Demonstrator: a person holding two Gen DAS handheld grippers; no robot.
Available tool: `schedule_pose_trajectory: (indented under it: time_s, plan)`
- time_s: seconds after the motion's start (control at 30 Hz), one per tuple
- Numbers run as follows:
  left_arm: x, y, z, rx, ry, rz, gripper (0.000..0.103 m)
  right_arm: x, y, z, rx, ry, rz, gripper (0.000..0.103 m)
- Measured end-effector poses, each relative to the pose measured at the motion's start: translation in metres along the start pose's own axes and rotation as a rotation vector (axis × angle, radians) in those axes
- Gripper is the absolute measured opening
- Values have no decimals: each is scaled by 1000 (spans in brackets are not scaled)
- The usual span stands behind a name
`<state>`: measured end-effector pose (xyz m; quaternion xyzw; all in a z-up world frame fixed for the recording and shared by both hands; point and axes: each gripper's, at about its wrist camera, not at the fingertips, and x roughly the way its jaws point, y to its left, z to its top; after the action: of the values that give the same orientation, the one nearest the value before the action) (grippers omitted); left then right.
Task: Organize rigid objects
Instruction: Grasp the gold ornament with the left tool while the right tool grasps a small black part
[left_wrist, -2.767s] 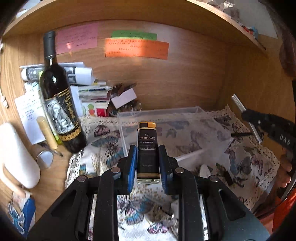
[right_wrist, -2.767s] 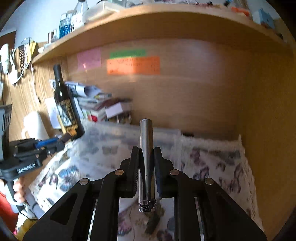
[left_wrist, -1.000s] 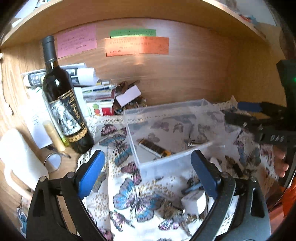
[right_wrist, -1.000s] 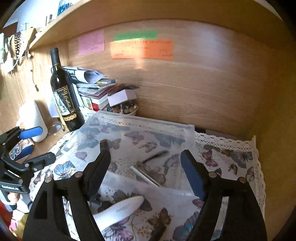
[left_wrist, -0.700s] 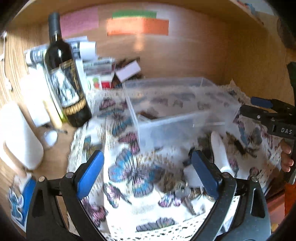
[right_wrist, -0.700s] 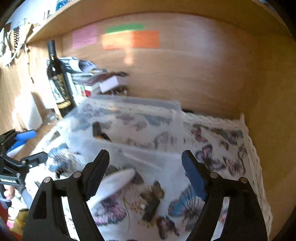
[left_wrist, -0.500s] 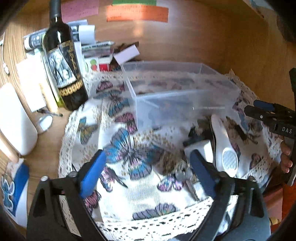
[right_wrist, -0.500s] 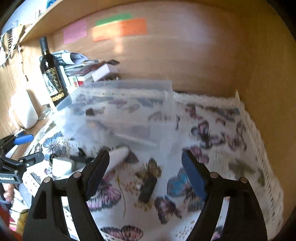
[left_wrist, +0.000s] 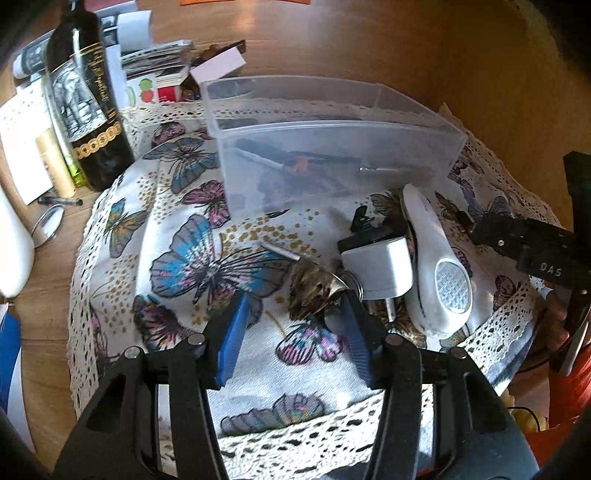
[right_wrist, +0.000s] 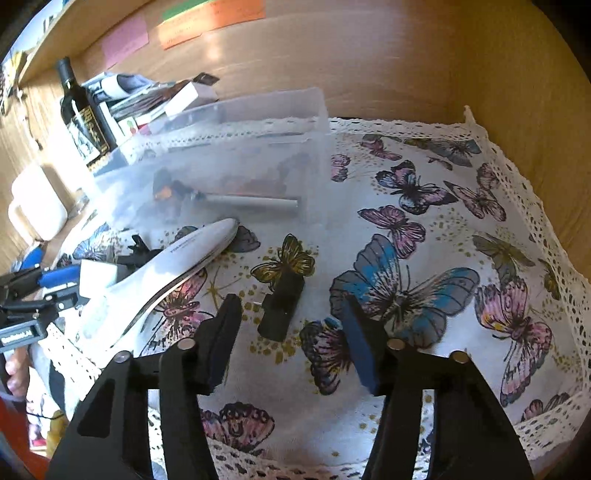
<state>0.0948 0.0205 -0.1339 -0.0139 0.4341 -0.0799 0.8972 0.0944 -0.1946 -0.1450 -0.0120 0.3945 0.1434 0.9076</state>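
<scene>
The task is partly done, as I judge it. The clear plastic box stands on the butterfly cloth at 12 o'clock in the left wrist view, and through its wall I see a few things lying inside: a dark lighter with an orange end and a slim metal pen beside it. What else is in the box I cannot tell, because the wall is cloudy.

Several rigid objects are not yet in the box. In the left wrist view a small brass-coloured metal piece lies just in front of the left hand-held gripper, between its blue pads. The jaws of this gripper stand wide apart and hold nothing. At 2 o'clock from the piece there is a white plug adapter, and touching it on the far side a long white device with a mesh end. A small black clip sits behind the adapter, near the box.

In the right wrist view the right hand-held gripper is also wide and empty. A small black block lies on the cloth between its pads, a little toward 11 o'clock.

So I think at least five pieces are left. The wine bottle at 10 o'clock on the wooden counter seems not part of the job.
</scene>
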Motion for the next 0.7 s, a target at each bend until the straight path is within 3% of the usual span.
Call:
schedule_pose_trajectory:
  time_s: [0.07,0.23,0.7]
  plan:
    - [2,-2,3,2,1,-9,48,5,3,2,-16,7,-6,43]
    - [6,-3,4,-7,-1,-39,31,10,10,1,-54,-2,-39,26]
    - [-14,0,-3,-10,-73,-25,19,-8,8,1,-16,-69,-23,25]
